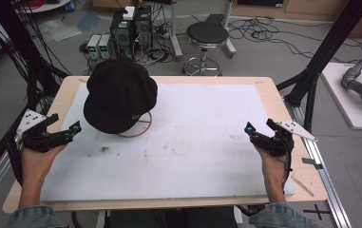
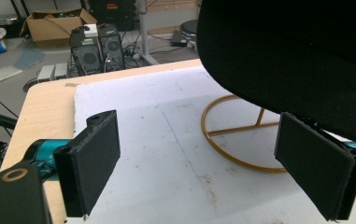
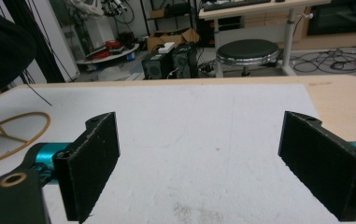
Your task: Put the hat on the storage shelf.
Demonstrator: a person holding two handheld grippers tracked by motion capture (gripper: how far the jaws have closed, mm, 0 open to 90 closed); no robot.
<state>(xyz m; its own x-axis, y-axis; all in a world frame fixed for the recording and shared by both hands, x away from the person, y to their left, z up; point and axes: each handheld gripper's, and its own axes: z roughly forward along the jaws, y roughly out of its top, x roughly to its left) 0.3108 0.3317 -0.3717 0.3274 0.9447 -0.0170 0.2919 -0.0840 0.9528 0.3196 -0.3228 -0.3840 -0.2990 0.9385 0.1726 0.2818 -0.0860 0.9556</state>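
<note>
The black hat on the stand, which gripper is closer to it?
Left. The left gripper sits open just beside the black hat; the right gripper is far across the white mat.

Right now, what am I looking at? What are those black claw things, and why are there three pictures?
A person sits at a wooden table covered by a white mat. Each hand holds a grabbing tool: the left gripper and the right gripper. Both are open and hold nothing. One picture comes from a camera above the table. The other two come from small cameras riding on each tool, so you see its two black fingers up close. On the mat a black cap sits on a gold wire stand, close to the left gripper.
</note>
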